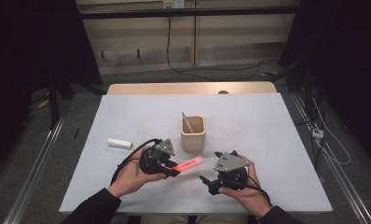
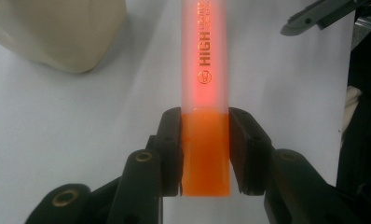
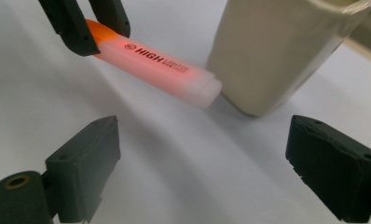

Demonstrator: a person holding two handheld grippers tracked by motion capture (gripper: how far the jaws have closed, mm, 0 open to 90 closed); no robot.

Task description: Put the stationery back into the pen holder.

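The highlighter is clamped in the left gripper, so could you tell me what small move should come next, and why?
Probably bring the open right gripper in to take the capped end of the highlighter. The left gripper pinches only its orange end, the frosted end juts free beside the beige cup, and the right one faces it.

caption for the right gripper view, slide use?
Open right hand-held gripper faces an orange highlighter held by the left hand-held gripper beside a beige cup.

Frosted, translucent plastic on highlighter (image 2: 205, 60), smooth, with opaque orange end. Matt cream cup (image 3: 277, 51), ceramic-looking. Smooth matt white tabletop (image 1: 249, 121), pale wood edge far. Matt black plastic fingers (image 3: 83, 163).
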